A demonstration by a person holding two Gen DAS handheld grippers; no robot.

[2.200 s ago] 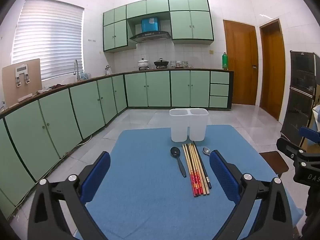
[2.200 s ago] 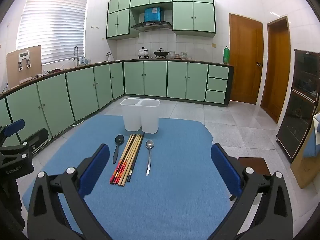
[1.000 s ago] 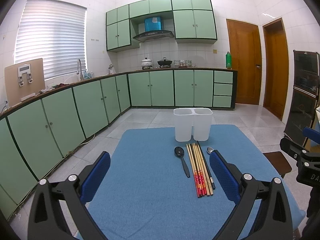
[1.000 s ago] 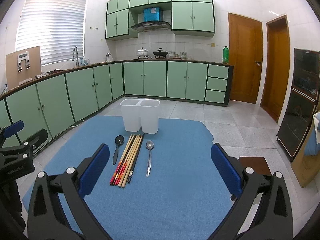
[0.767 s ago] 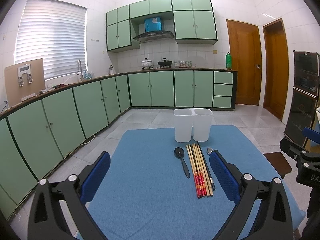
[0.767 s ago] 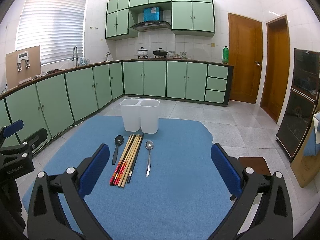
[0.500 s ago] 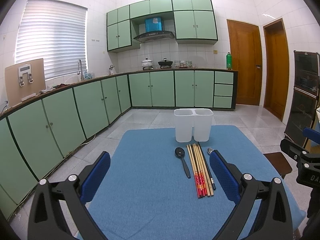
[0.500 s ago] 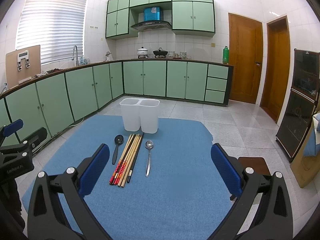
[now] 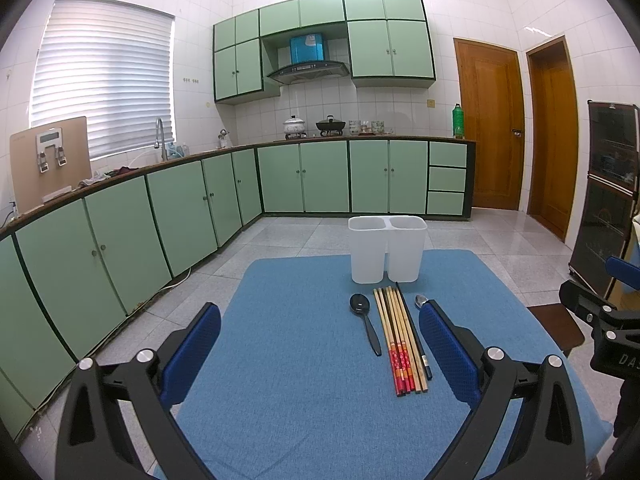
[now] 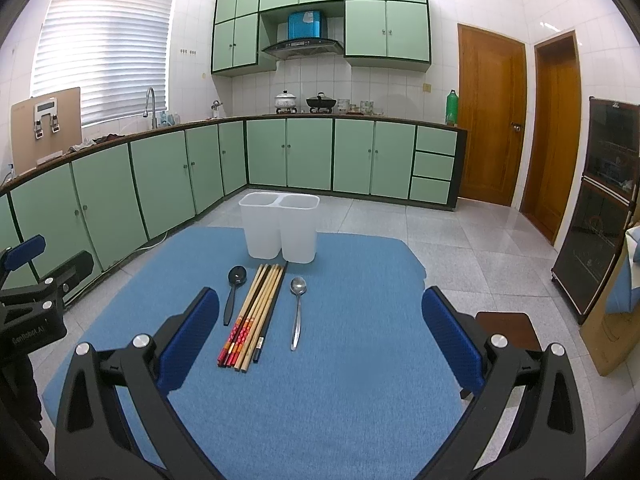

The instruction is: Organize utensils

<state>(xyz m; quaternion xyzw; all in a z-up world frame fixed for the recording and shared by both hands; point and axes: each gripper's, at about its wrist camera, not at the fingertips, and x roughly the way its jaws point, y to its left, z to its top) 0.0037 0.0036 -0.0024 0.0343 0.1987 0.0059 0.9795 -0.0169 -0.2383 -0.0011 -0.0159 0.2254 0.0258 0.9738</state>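
Centrally, white two-compartment holder (image 10: 279, 226) upright at far end of blue mat (image 10: 340, 380), nothing seen inside, black spoon (image 10: 233, 291), chopsticks bundle (image 10: 254, 314), steel spoon (image 10: 297, 306) lying side by side just before it, left gripper (image 9: 320, 356) and right gripper (image 10: 320, 344) jaws wide apart, holding nothing.

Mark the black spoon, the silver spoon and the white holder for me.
black spoon (image 10: 237, 275), right wrist view, on its bowl
silver spoon (image 10: 298, 286), right wrist view, on its bowl
white holder (image 10: 261, 236), right wrist view, on the left compartment's front wall
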